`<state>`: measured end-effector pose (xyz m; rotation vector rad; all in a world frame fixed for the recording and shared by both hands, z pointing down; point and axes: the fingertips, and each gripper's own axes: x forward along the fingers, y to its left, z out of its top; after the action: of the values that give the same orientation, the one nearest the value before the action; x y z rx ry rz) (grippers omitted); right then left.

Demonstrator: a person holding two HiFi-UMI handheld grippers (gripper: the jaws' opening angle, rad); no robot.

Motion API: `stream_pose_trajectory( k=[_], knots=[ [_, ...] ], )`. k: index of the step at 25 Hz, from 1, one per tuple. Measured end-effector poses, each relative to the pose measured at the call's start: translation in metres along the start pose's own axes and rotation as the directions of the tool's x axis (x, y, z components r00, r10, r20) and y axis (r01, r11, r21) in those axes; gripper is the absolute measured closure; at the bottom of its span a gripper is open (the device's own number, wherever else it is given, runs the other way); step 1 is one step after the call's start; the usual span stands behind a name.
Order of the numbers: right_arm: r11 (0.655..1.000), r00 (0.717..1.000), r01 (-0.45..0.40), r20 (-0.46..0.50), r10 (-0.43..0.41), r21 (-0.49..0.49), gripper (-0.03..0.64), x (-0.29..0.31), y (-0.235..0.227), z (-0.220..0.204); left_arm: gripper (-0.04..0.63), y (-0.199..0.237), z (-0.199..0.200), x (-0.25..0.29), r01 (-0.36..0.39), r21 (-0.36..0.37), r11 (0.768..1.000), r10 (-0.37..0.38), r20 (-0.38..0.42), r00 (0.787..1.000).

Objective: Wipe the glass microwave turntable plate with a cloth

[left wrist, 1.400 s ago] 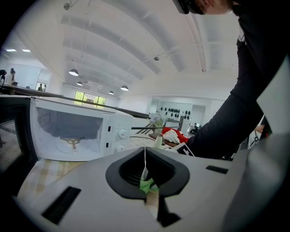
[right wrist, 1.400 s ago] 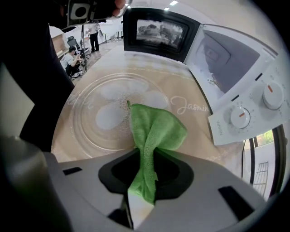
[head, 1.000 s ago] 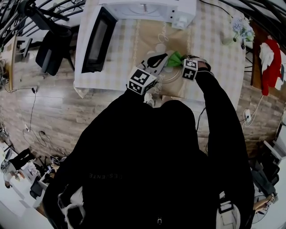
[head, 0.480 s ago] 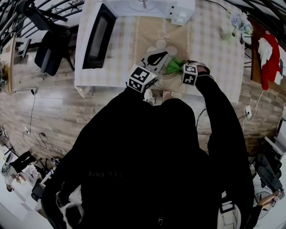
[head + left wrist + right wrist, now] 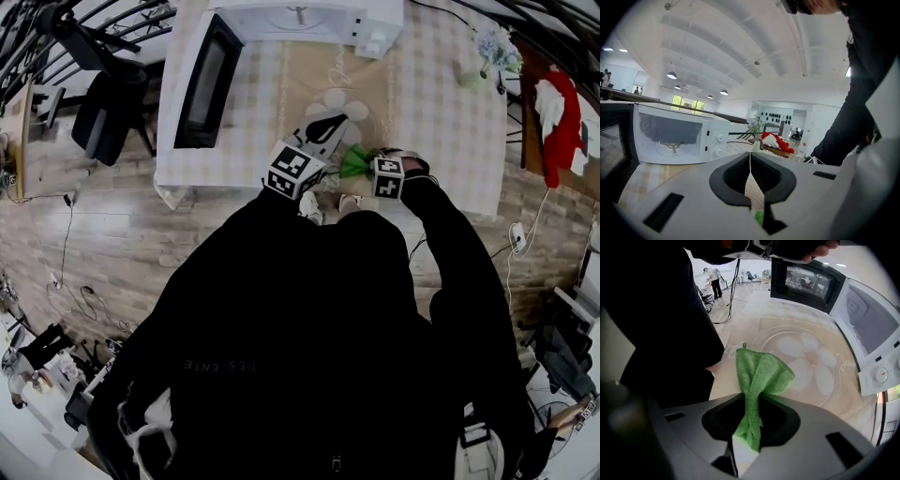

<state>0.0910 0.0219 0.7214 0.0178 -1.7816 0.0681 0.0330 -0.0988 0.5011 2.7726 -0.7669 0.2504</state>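
A: Entry, grippers. What did the left gripper (image 5: pixel 751 180) hold?

B: Its two grey jaws were drawn together on a thin, clear edge, read as the rim of the round, transparent glass turntable plate (image 5: pixel 808 364). Black ribbed pads flanked that sliver.

A: The right gripper (image 5: pixel 747 425)?

B: Clamped on a green microfibre cloth (image 5: pixel 759 371). The nap was fine and fuzzy. The fabric was bunched into a narrow fold between the jaws and flared into a loose, creased lobe beyond them.

A: Plate position?

B: Over the beige runner (image 5: pixel 305 84) printed with a white flower, which lay on the pale checked tablecloth (image 5: pixel 441 112) in front of the white microwave (image 5: pixel 309 14). The petals showed through the glass, and the rim traced a faint bright arc. Flat or tilted could not be told.

A: Cloth against plate?

B: In the right gripper view the free lobe lay over the plate's near side. Contact could not be resolved.

A: The microwave?

B: Boxy, with a smooth white shell. Its dark-windowed door (image 5: pixel 206 80) stood swung open on the left in the head view, and two round knobs sat on the side panel.

A: Operator?

B: A person in a black long-sleeved top (image 5: pixel 309 328) stood at the table's near edge. The two grippers were near each other, with the cloth between them.
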Motion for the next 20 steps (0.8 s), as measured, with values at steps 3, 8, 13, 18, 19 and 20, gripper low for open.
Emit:
stream_pose_trajectory(
  k=[3,8,13,18,19,20],
  knots=[
    [0.999,0.999,-0.051,-0.004,0.051,0.010,0.517,0.002,0.018,-0.003,0.574,-0.002,0.000,-0.001,0.002,-0.002,1.000,-0.002,0.001,1.000],
    [0.994,0.998,-0.031,0.063,0.024,0.105,0.517,-0.003,0.028,-0.008,0.574,-0.006,0.005,-0.003,0.001,0.006,1.000,-0.001,0.009,1.000],
    [0.930,0.955,0.029,0.263,-0.133,0.366,0.515,-0.046,0.001,0.002,0.574,0.004,0.017,-0.009,-0.036,0.004,0.999,0.036,0.033,0.999],
    [0.822,0.841,0.037,0.426,-0.332,0.568,0.515,-0.109,-0.027,0.010,0.574,0.006,0.033,-0.018,-0.052,0.028,0.998,0.050,0.041,0.998],
    [0.805,0.814,0.039,0.449,-0.369,0.592,0.515,-0.122,-0.031,0.012,0.574,0.005,0.037,-0.019,-0.052,0.038,0.998,0.050,0.046,0.998],
    [0.789,0.785,0.039,0.469,-0.404,0.614,0.515,-0.135,-0.035,0.013,0.574,0.004,0.041,-0.020,-0.051,0.047,0.998,0.049,0.050,0.998]
  ],
)
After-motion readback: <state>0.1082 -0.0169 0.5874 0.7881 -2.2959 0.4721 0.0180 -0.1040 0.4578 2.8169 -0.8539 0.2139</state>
